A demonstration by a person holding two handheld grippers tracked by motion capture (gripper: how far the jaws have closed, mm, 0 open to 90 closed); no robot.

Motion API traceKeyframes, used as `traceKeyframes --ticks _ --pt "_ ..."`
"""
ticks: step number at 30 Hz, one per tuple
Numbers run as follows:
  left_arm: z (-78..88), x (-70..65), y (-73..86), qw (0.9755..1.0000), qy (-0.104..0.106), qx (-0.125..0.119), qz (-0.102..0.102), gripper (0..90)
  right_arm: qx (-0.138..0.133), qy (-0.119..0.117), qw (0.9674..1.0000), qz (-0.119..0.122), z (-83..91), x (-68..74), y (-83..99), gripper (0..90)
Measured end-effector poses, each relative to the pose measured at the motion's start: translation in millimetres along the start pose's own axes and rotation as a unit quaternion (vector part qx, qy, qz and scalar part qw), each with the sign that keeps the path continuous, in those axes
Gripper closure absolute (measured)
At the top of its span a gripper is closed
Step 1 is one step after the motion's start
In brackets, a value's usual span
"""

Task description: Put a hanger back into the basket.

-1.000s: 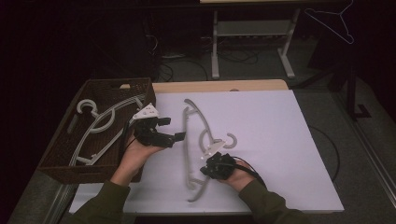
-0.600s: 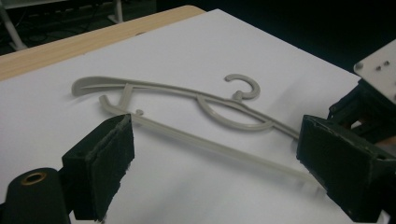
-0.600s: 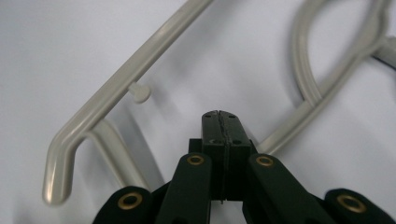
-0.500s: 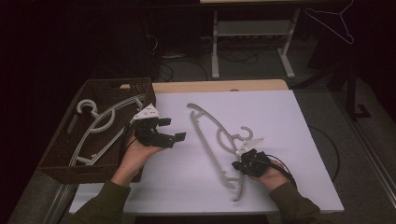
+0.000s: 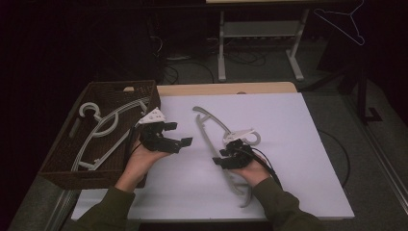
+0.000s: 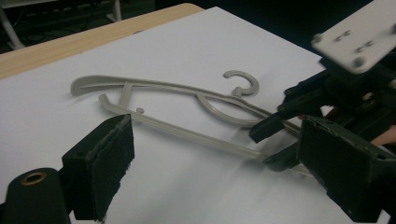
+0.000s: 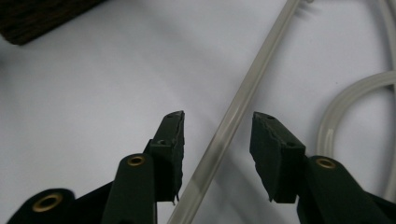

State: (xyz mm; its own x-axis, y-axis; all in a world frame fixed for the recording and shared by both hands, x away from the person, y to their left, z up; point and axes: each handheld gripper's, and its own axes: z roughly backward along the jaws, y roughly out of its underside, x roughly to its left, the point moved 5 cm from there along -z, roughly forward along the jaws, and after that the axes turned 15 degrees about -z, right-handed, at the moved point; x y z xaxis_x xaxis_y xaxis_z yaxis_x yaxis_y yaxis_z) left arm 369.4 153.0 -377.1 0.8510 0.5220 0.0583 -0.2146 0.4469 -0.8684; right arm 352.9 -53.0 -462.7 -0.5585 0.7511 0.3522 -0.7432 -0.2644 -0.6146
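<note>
While the grey hanger was laid flat mid-worktop, its bar was straddled untouched by the right gripper, whose jaws had just been opening; the left gripper was held agape, empty, near the basket.

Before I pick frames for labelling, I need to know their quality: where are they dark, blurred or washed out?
High view: the white table cover is evenly lit, the room behind nearly black. Left gripper view: the hanger is sharp, the near claw pads soft, the grey plate blurred. Right gripper view: the hanger's bar looks pale and soft, the brown basket dark in the corner.
</note>
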Motion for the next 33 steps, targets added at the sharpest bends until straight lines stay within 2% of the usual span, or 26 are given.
traceKeyframes --ticks 3,6,8,14,20,22,27,30,33 --pt "-0.1 0.2 0.1 1.0 0.001 -0.001 0.0 11.0 0.011 0.012 0.9999 -0.003 -12.3 -0.9 -1.8 54.2" --pt "0.0 0.0 0.1 1.0 0.001 -0.001 0.0 11.0 0.025 0.029 0.9993 0.001 -19.9 -2.5 -0.3 59.0" --pt "0.7 0.1 -0.4 1.0 0.0 -0.003 -0.001 11.1 0.03 0.028 0.9991 0.002 -21.8 -2.5 0.8 61.8" --pt "0.7 -0.6 -0.5 1.0 -0.002 0.0 -0.003 11.1 0.038 0.033 0.9987 0.008 -18.4 -0.9 2.3 67.1" --pt "-1.5 -2.1 0.1 1.0 0.0 0.003 -0.006 11.1 0.05 0.047 0.9971 0.033 -5.2 -9.0 6.8 78.0" --pt "-1.7 -1.5 0.8 1.0 0.0 0.004 -0.007 11.1 0.05 0.04 0.9972 0.038 1.6 -12.3 9.2 79.6" --pt "-3.0 -1.4 3.0 0.9999 -0.002 0.009 -0.004 11.1 0.059 0.007 0.9956 0.072 19.1 -11.3 21.9 79.8" --pt "-5.1 -3.2 3.6 0.9999 0.0 0.011 -0.006 11.1 0.069 -0.02 0.993 0.094 29.9 -11.4 34.2 79.7" --pt "-6.8 -4.6 4.9 0.9998 0.002 0.015 -0.01 11.1 0.08 -0.044 0.9877 0.127 41.9 -14.1 50.4 79.7"
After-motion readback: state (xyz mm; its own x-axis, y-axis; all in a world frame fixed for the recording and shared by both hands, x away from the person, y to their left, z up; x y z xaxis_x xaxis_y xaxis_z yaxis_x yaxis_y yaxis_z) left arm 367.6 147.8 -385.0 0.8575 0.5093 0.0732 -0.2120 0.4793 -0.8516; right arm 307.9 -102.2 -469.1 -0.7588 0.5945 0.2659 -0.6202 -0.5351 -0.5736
